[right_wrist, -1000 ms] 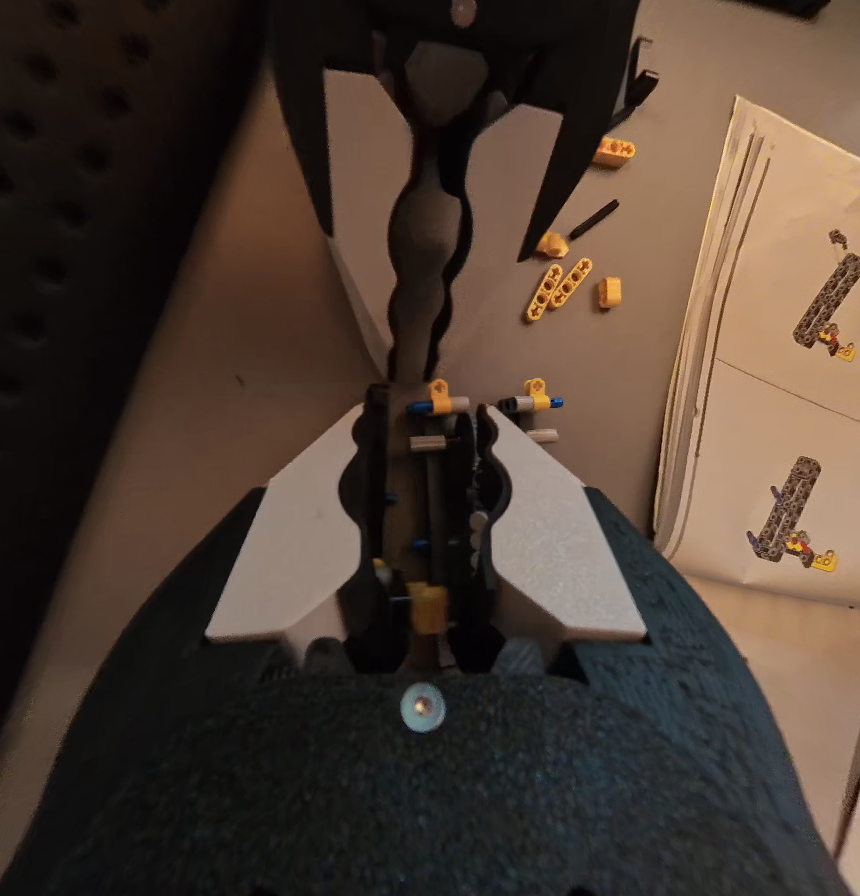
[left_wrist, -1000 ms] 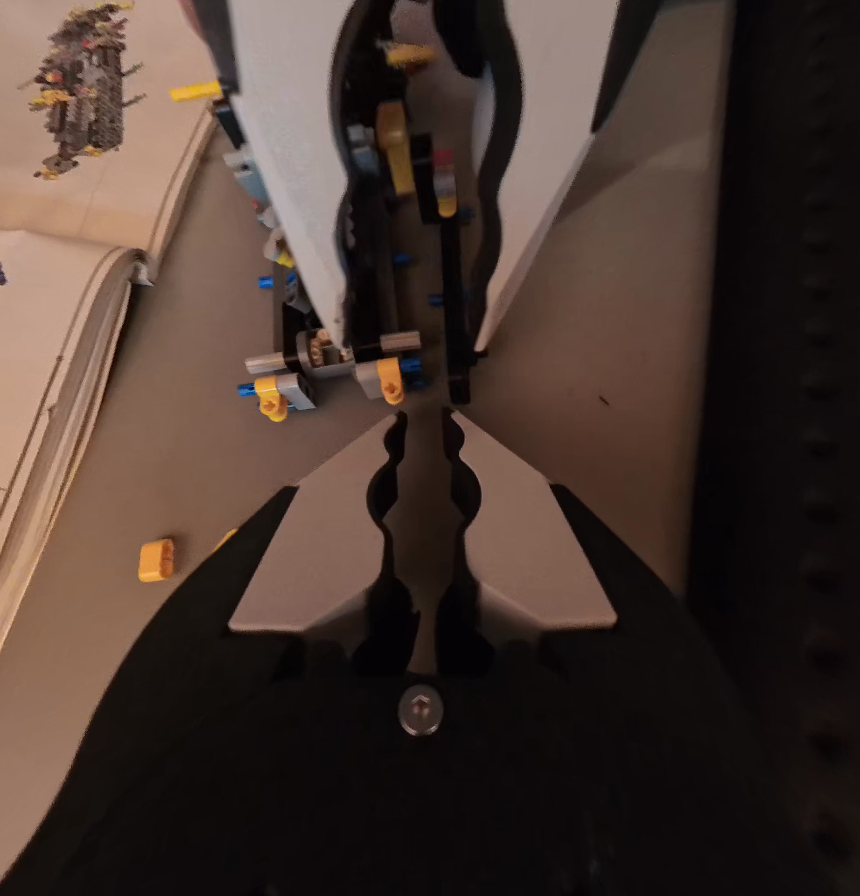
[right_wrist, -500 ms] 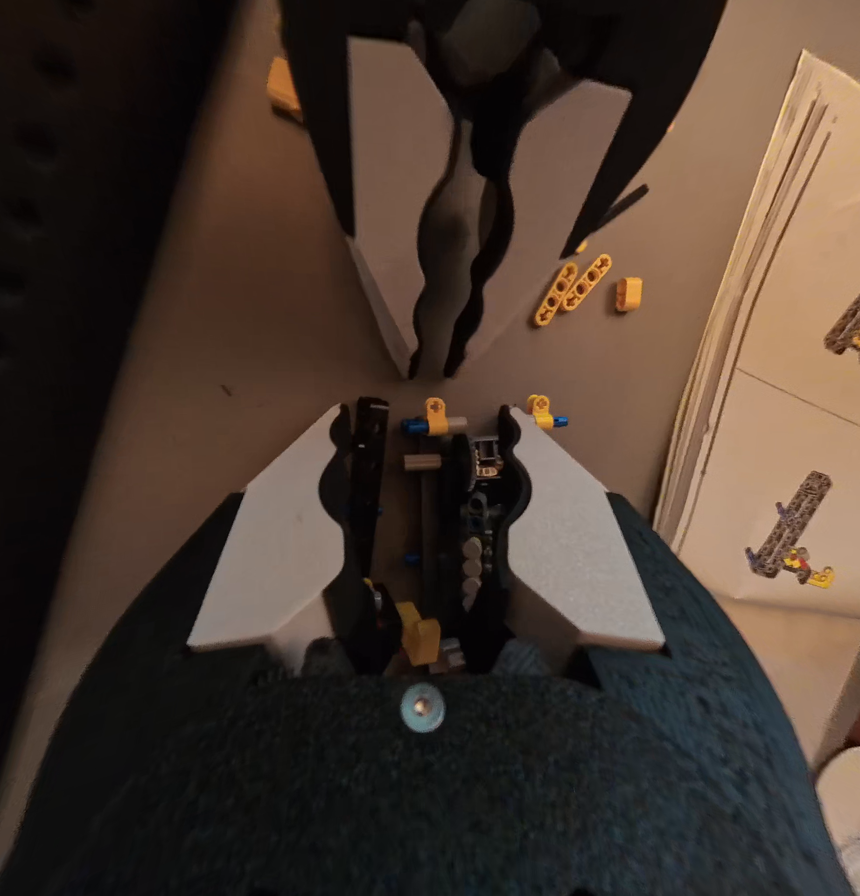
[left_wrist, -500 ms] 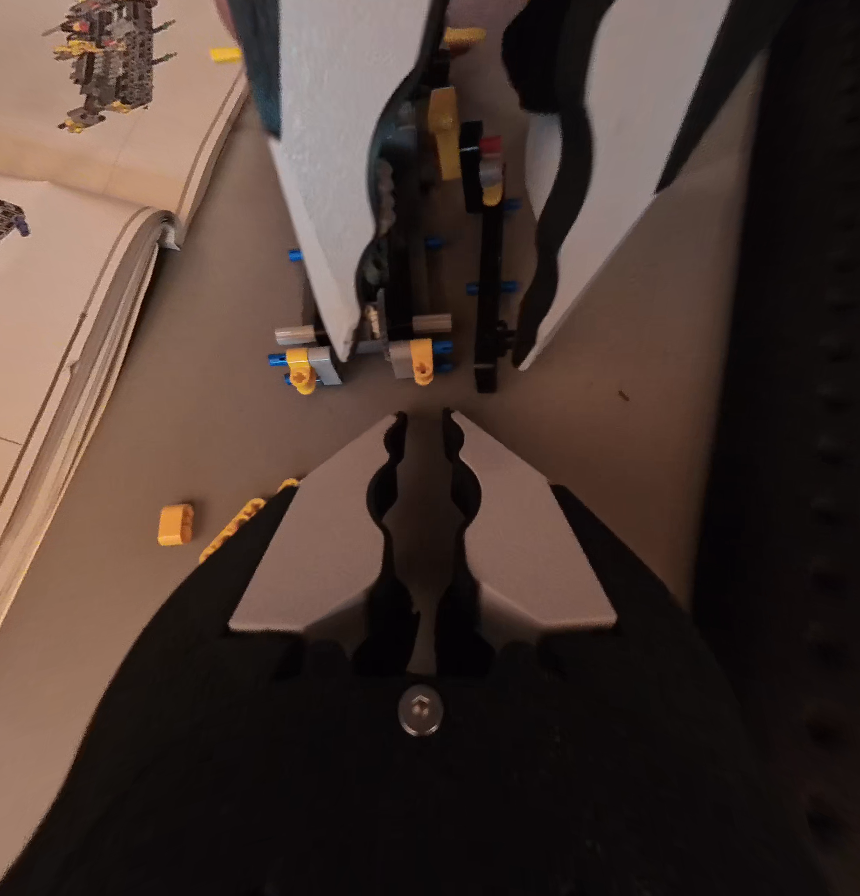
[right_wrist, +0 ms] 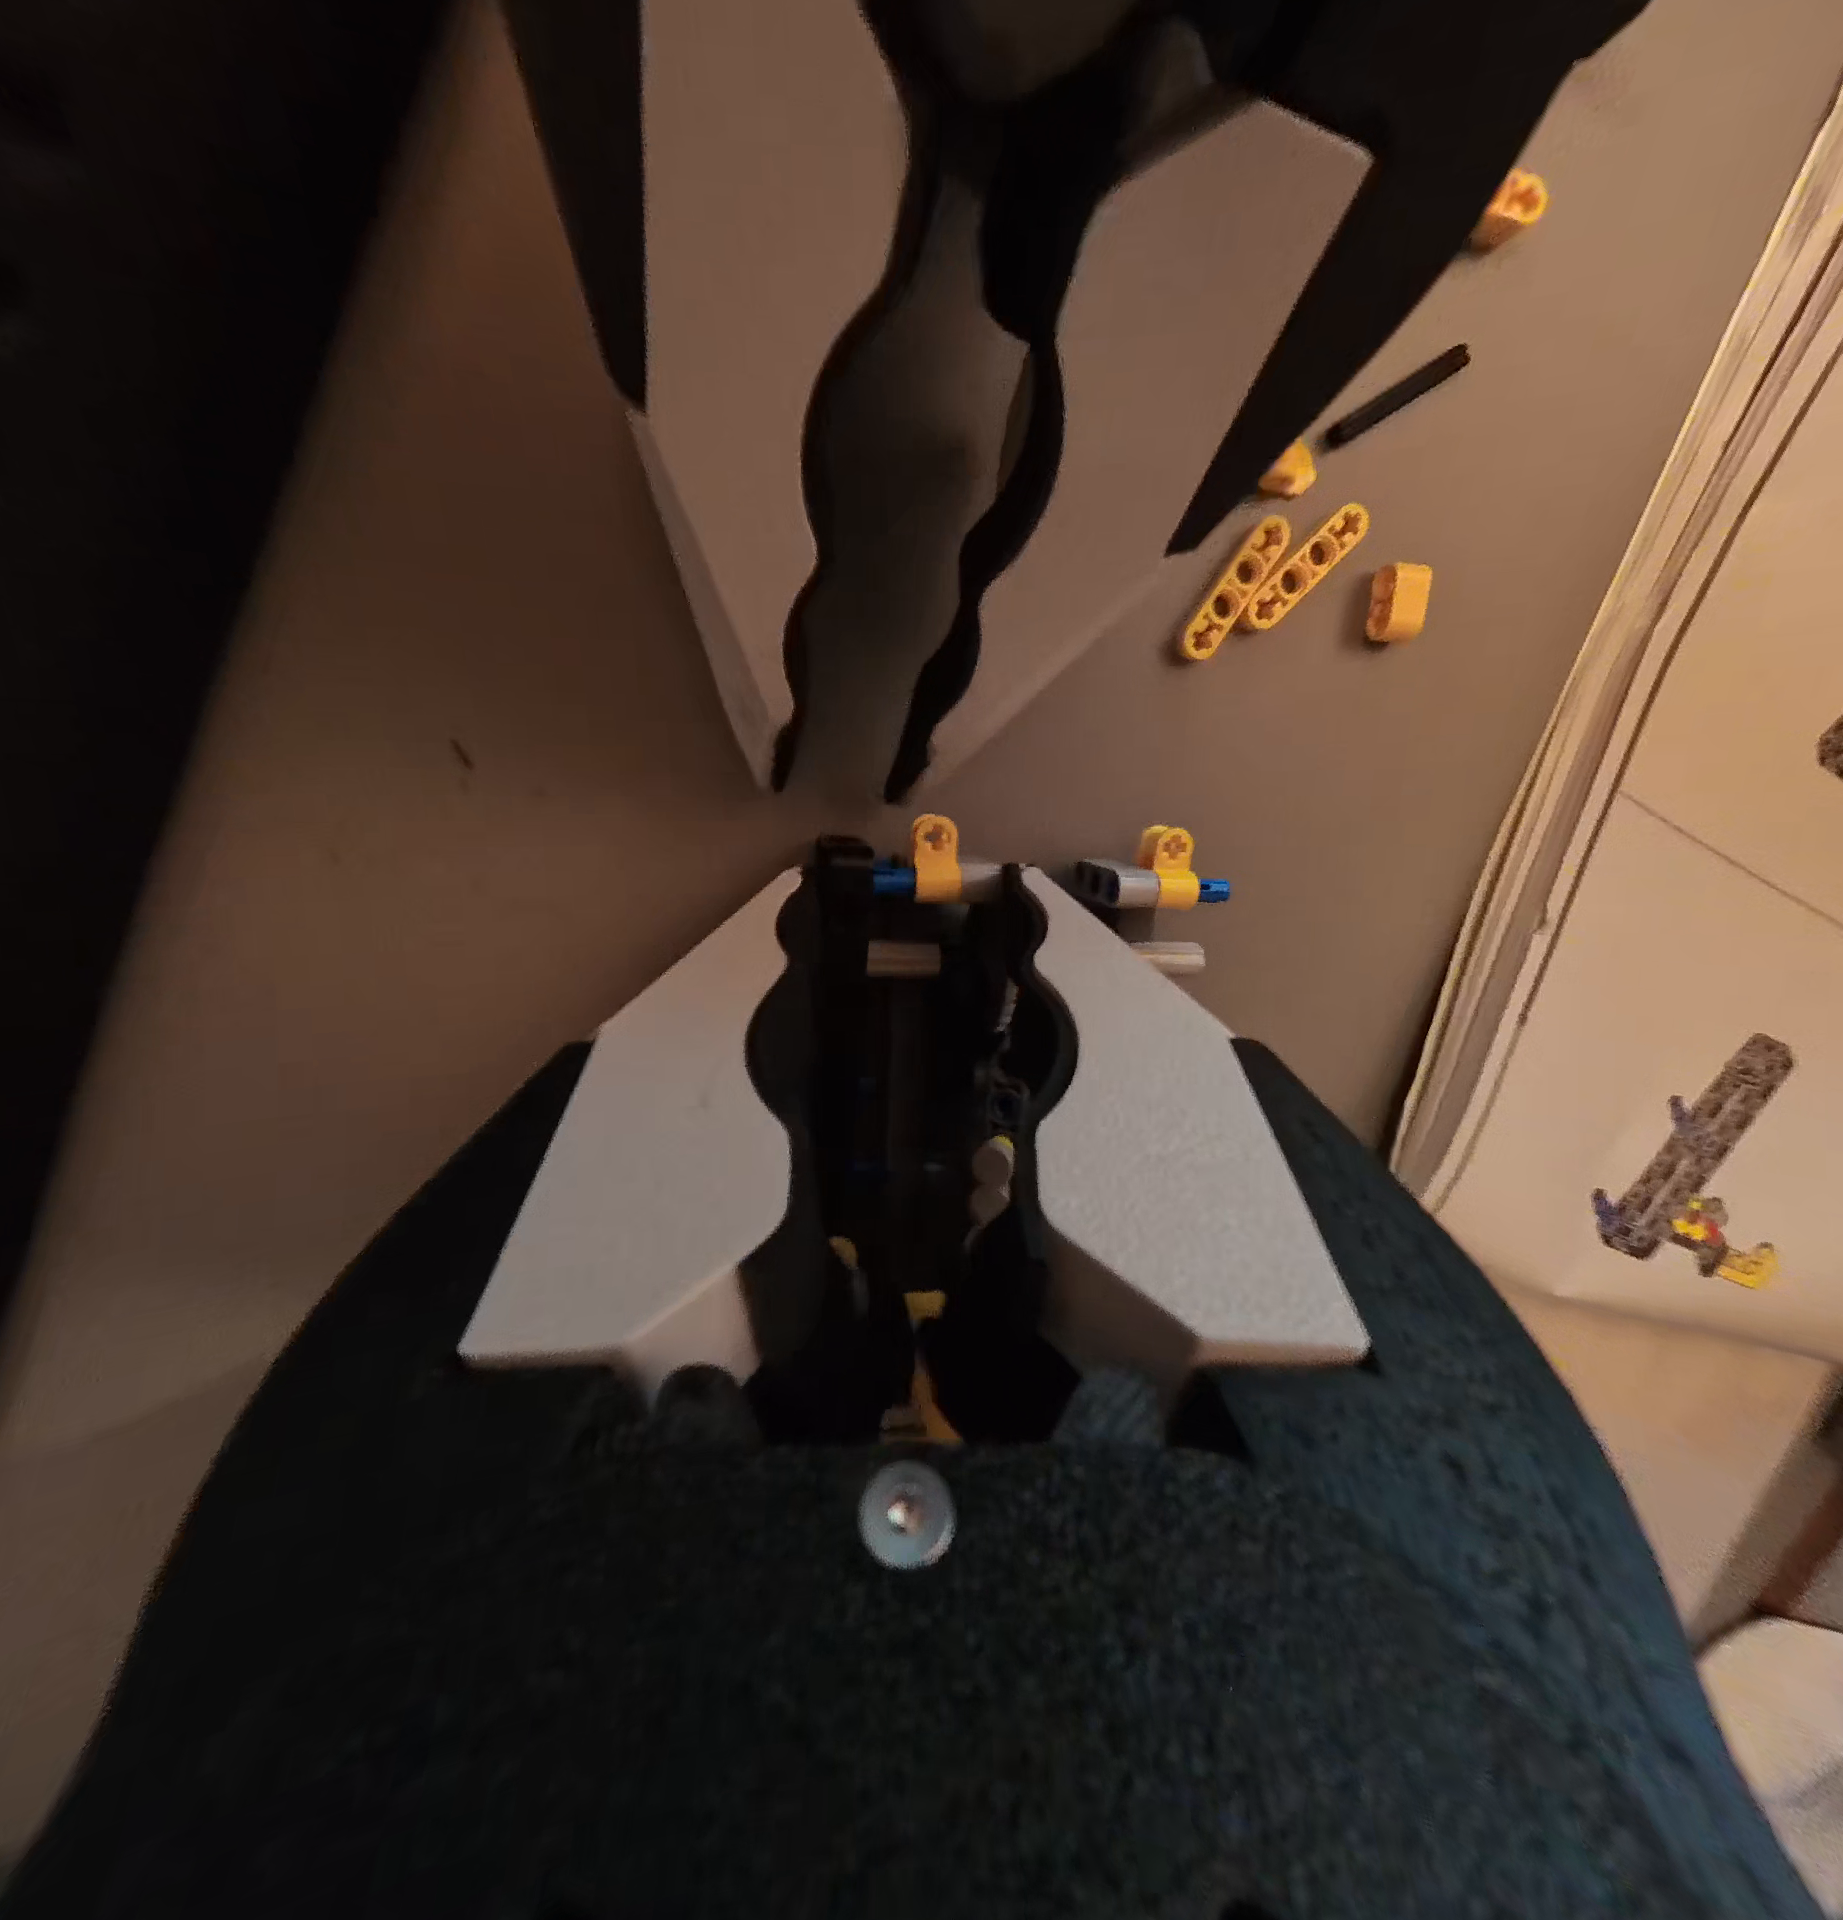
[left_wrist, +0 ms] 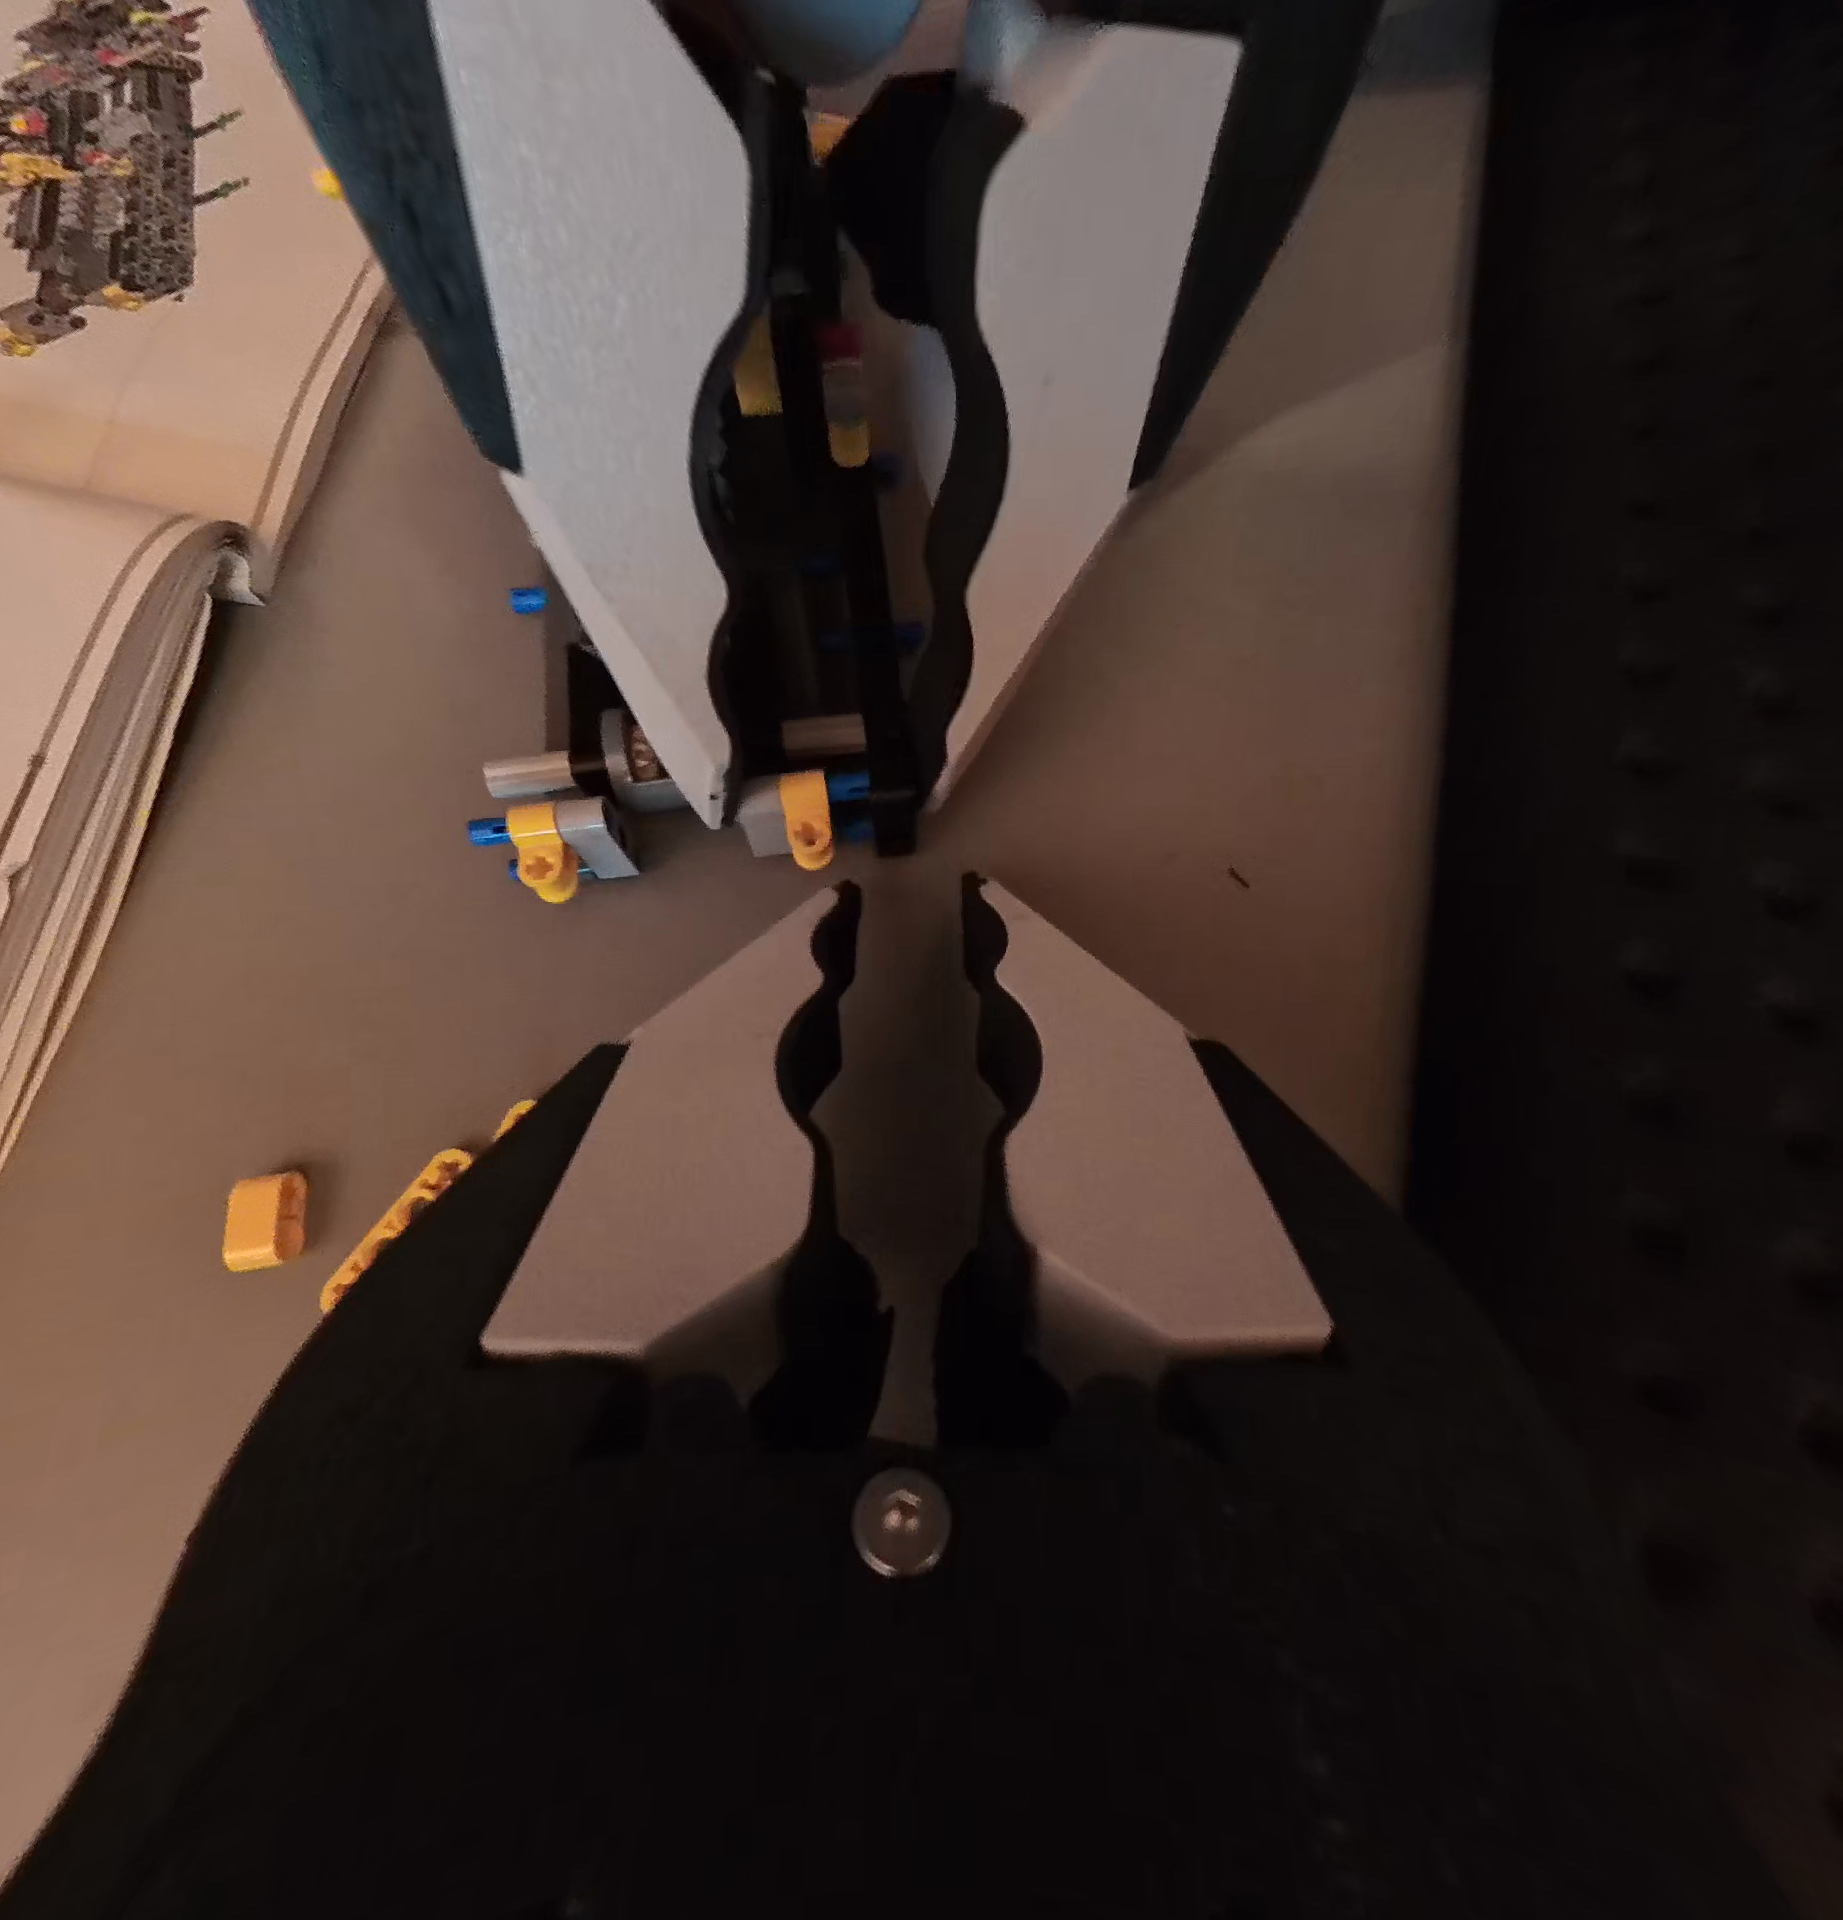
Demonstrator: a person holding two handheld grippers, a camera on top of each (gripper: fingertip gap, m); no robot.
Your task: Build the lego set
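The lego assembly [right_wrist: 896, 1039] is a long build of black beams with yellow, blue and grey parts. My right gripper [right_wrist: 909, 883] is shut on it lengthwise, just above the table. One end pokes out past the fingertips, and a grey, yellow and blue piece [right_wrist: 1145, 883] sticks out beside the right finger. In the left wrist view the assembly [left_wrist: 844, 675] sits in the right gripper [left_wrist: 825, 812] straight ahead. My left gripper [left_wrist: 909, 888] is empty, its jaws a little apart, tip to tip with the right one. It also shows in the right wrist view [right_wrist: 842, 784].
An open instruction booklet [left_wrist: 86, 675] lies at the left; it also shows in the right wrist view [right_wrist: 1675, 831]. Loose yellow beams [right_wrist: 1275, 582], a yellow block [right_wrist: 1400, 603] and a black axle [right_wrist: 1400, 410] lie on the tan table. A dark perforated panel [left_wrist: 1675, 935] borders the table. My left and right fingertips are right by each other.
My right gripper's jaws spread wider around the assembly half a second ago and have closed in on it again. My left gripper stays slightly open, facing it.
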